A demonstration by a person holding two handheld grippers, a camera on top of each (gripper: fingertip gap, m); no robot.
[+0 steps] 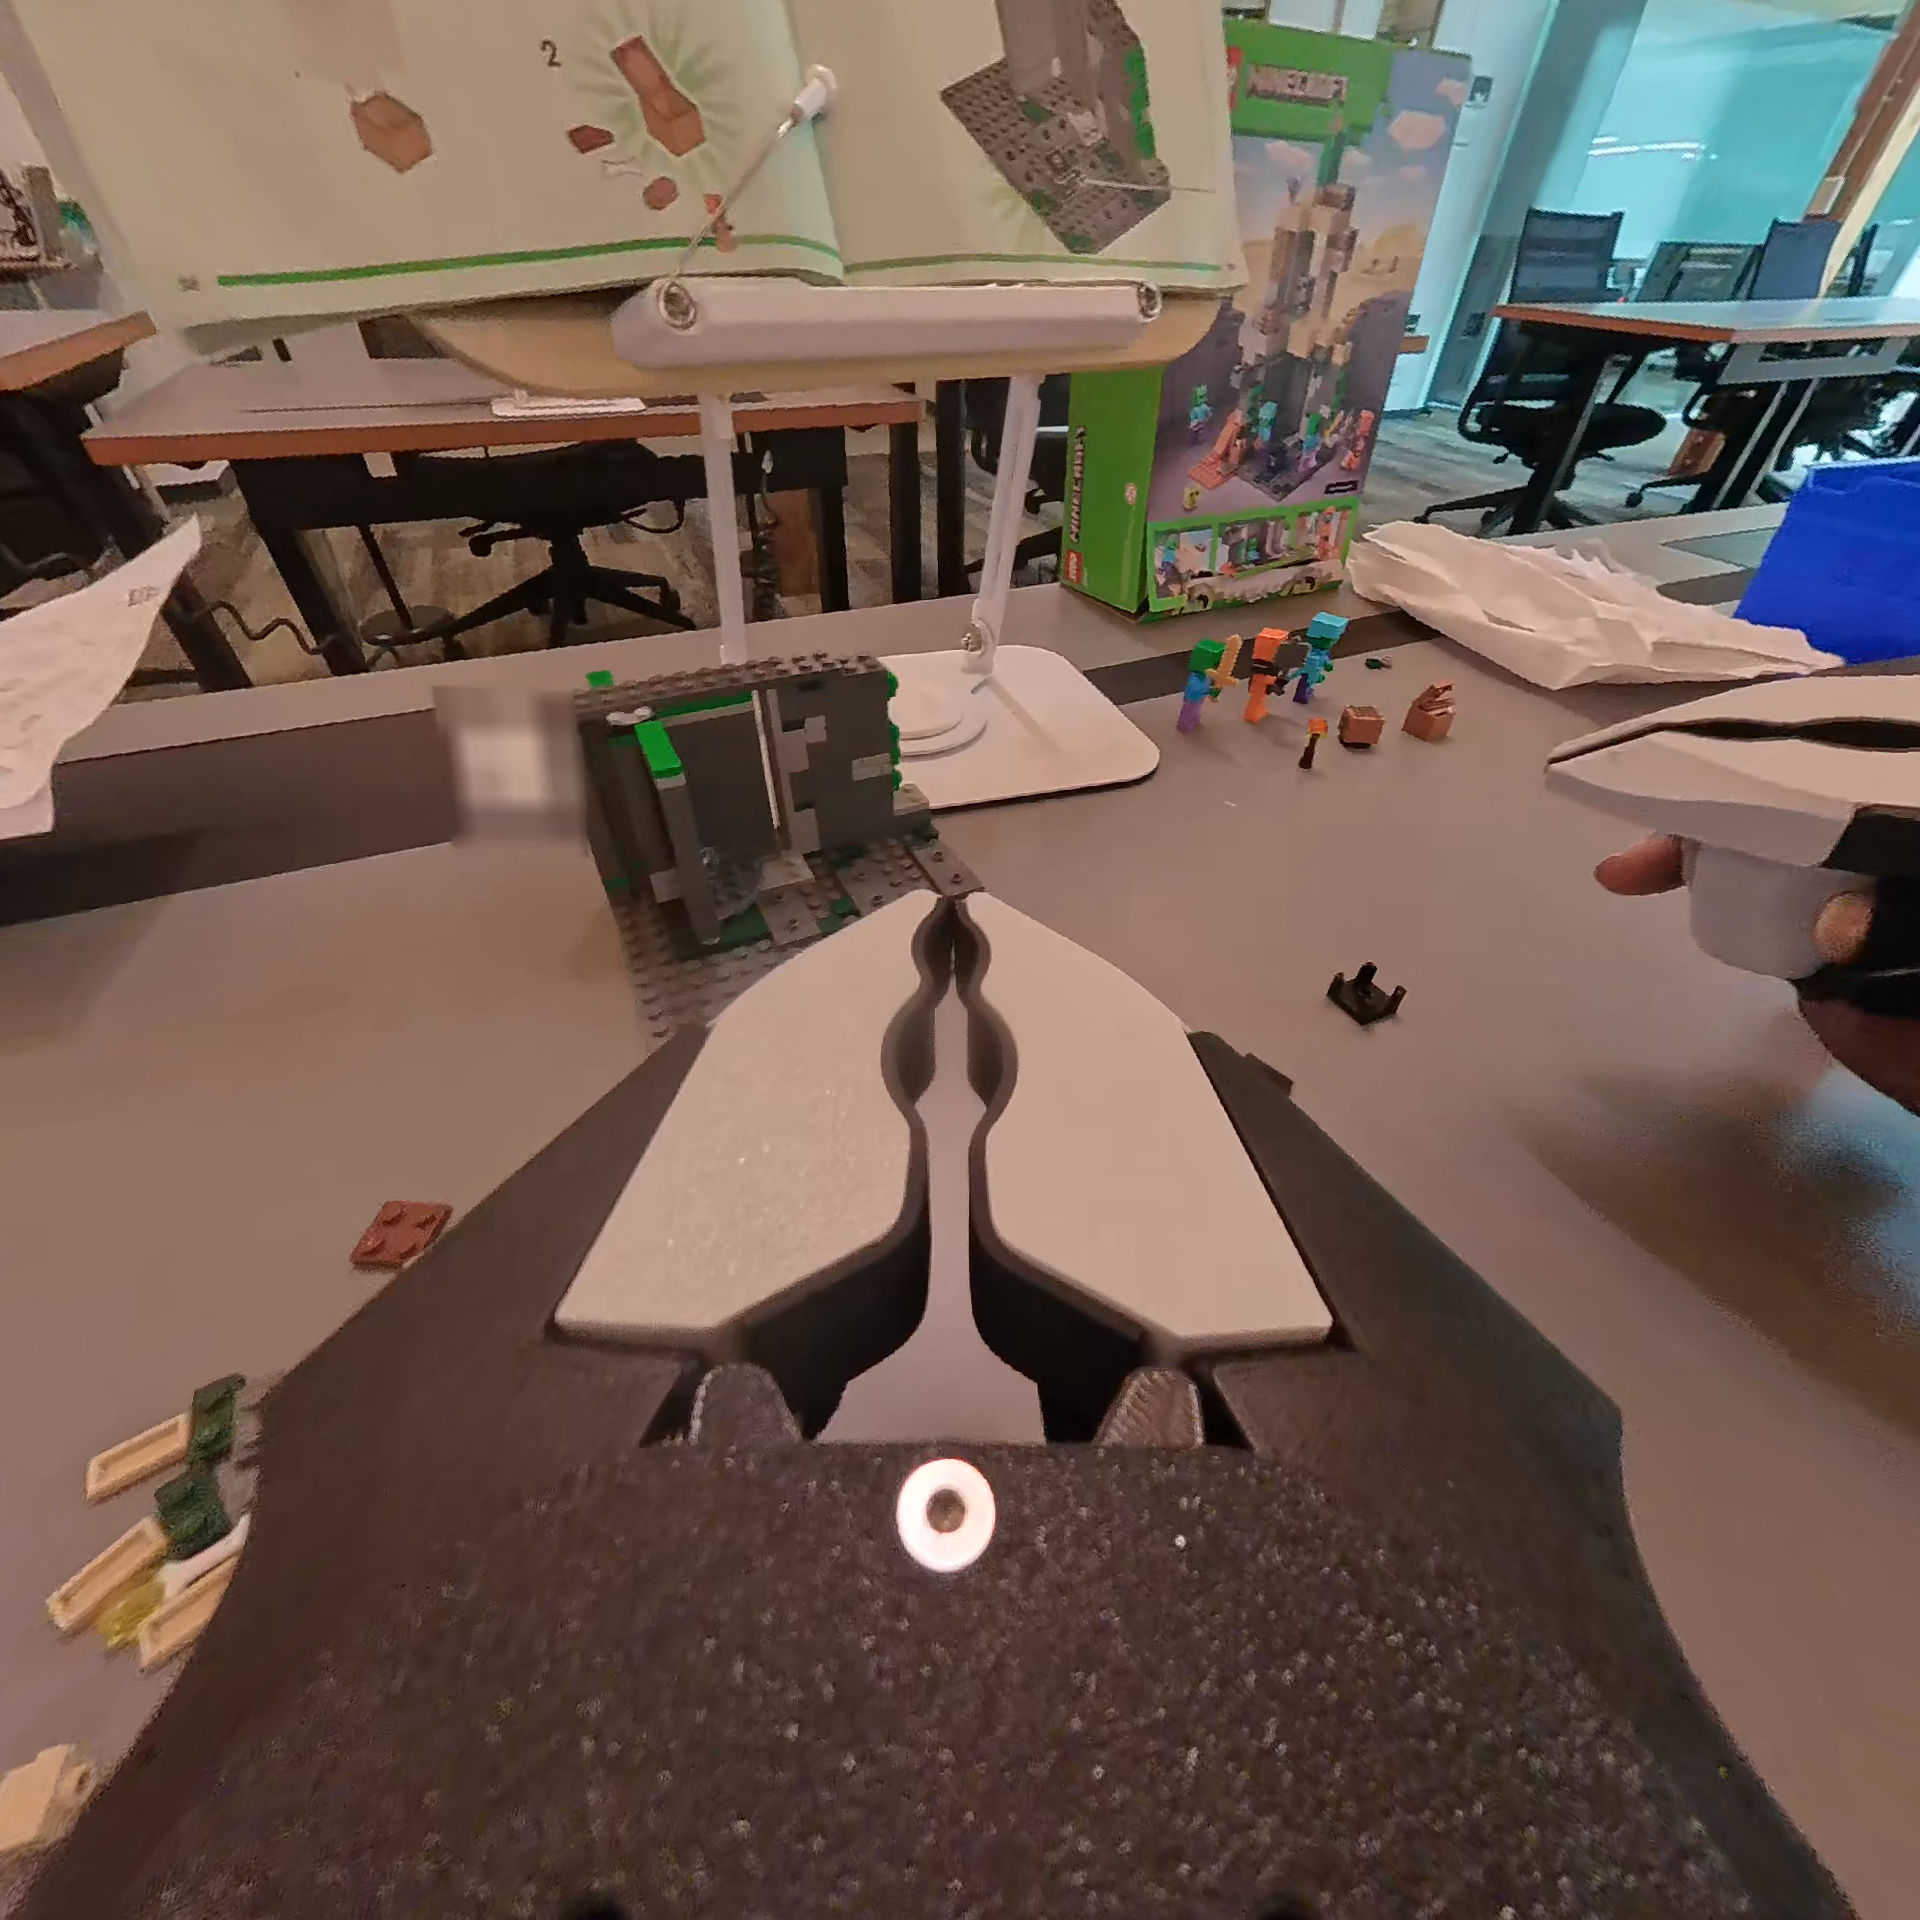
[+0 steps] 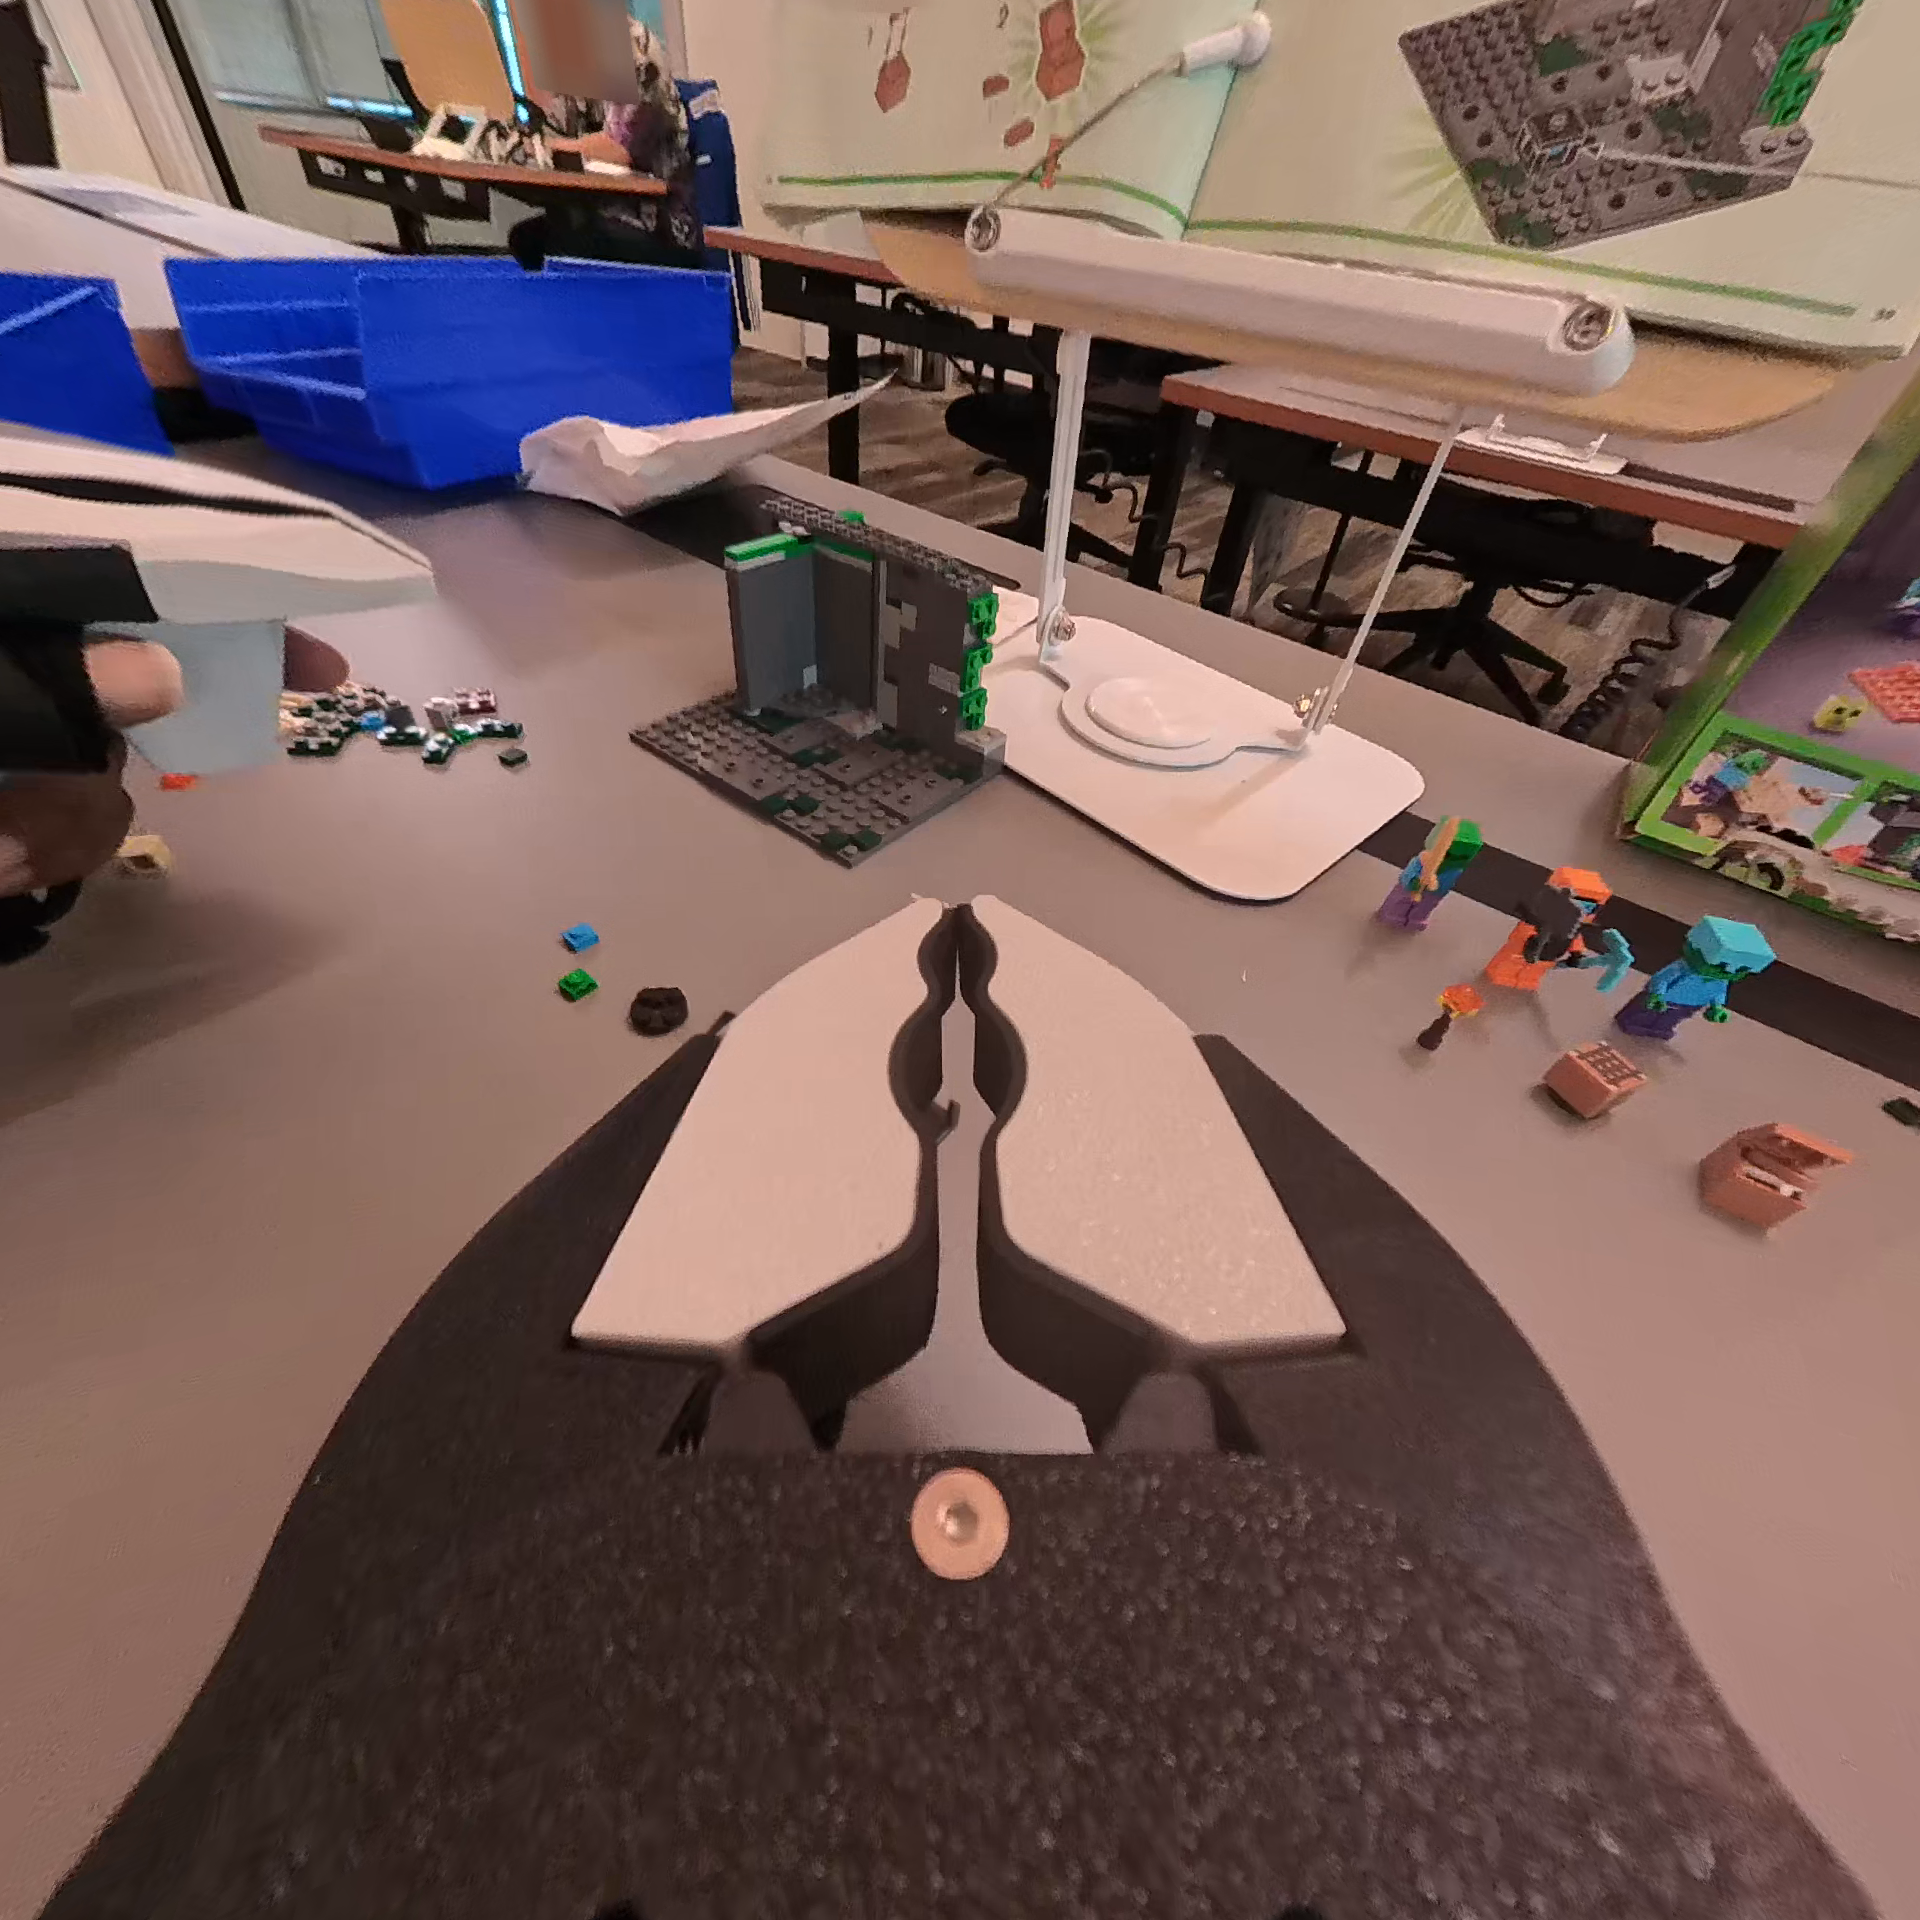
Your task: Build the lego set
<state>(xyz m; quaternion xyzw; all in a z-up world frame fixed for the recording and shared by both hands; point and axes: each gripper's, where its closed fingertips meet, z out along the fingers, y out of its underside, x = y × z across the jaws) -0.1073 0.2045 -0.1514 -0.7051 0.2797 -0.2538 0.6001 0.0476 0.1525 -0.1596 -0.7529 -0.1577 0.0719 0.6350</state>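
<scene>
The part-built grey and green lego wall on its dark grey baseplate (image 1: 748,790) stands mid-table; it also shows in the right wrist view (image 2: 862,686). My left gripper (image 1: 951,909) is shut with nothing seen between its tips, which are just in front of the baseplate's near right corner. My right gripper (image 2: 956,912) is shut and empty, hovering over bare table short of the build. Each gripper shows in the other's view, the right gripper (image 1: 1714,769) at the right edge and the left gripper (image 2: 208,551) at the left edge.
The open instruction booklet (image 1: 623,156) sits on a white stand whose base (image 2: 1195,769) is behind the build. Minifigures (image 2: 1558,925), brown pieces (image 2: 1771,1174), loose bricks (image 2: 395,717), a black round piece (image 2: 658,1008) and a black piece (image 1: 1366,992) lie around. The lego box (image 1: 1247,416), white paper (image 1: 1558,613) and blue bins (image 2: 447,353) stand at the back. The tips of one gripper are about 15 cm away from the tips of the other. From my right tips it is roughly 8 cm to the black piece (image 1: 1366,992); from my left, 20 cm.
</scene>
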